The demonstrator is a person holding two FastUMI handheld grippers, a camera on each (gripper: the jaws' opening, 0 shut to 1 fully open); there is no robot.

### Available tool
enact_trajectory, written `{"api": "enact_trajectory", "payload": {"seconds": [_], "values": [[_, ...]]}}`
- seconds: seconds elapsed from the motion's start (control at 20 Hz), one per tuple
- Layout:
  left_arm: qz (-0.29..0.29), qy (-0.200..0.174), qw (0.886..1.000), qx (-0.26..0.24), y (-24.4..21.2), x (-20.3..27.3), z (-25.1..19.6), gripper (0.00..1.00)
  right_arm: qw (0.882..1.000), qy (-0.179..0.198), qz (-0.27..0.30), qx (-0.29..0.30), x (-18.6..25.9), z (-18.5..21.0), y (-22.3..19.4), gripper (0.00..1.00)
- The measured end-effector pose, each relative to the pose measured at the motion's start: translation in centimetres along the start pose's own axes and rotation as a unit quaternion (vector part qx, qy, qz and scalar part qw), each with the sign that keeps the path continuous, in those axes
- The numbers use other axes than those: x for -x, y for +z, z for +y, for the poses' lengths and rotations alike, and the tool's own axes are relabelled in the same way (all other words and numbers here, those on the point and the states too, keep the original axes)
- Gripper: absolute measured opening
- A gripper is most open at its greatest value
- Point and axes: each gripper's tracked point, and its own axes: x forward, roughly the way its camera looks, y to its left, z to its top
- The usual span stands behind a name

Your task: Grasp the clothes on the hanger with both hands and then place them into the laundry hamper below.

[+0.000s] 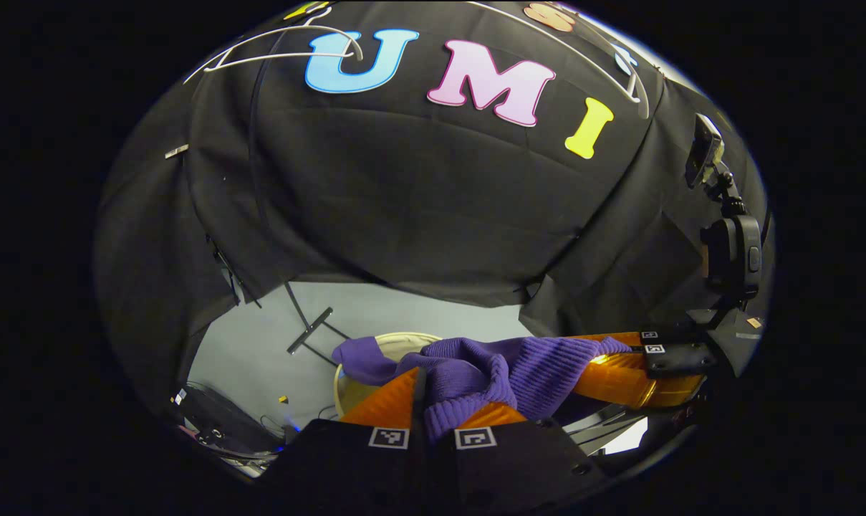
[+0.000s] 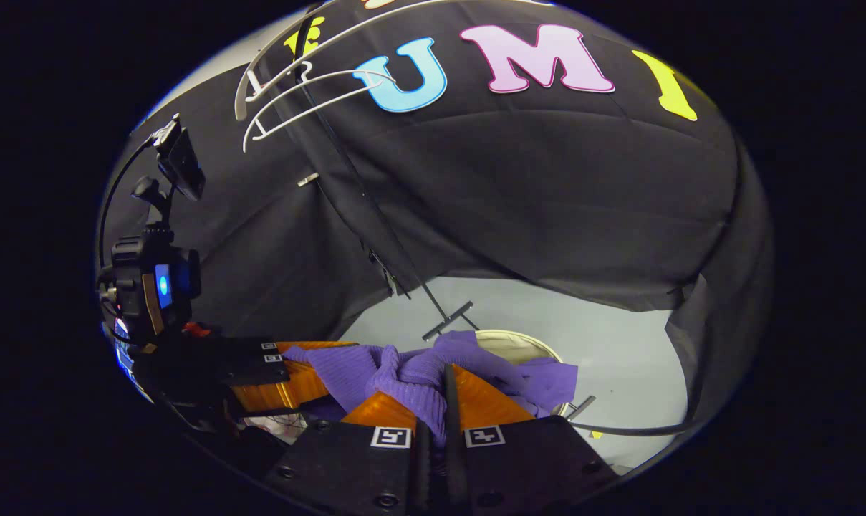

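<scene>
Pinching the sweater between them, both grippers held it stretched just above the hamper rim.

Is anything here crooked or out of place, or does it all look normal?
Nothing looks damaged or spilled. The purple knit garment is bunched up, pinched in the left gripper and the right gripper, and hangs above the pale hamper. The white hangers are bare above. That fits the job.
</scene>
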Motion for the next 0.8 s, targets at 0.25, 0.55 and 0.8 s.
{"api": "enact_trajectory", "payload": {"seconds": [0.25, 0.55, 0.8], "values": [[0.016, 0.025, 1.0, 0.001, -1.1, -0.1, 1.8, 0.09, 0.999, -0.049, 0.013, -0.008, -0.6, -2.2, -0.8, 0.13], [0.034, 0.025, 0.999, 0.001, -1.5, -0.9, 1.5, 0.1, 0.997, -0.064, 0.03, -0.001, -0.3, -2.6, -2.1, 0.12], [0.044, 0.034, 0.998, -0.005, -2.0, -0.7, 2.0, 0.12, 0.996, -0.075, 0.036, 0.014, -0.5, -3.1, -1.8, 0.34]]}}
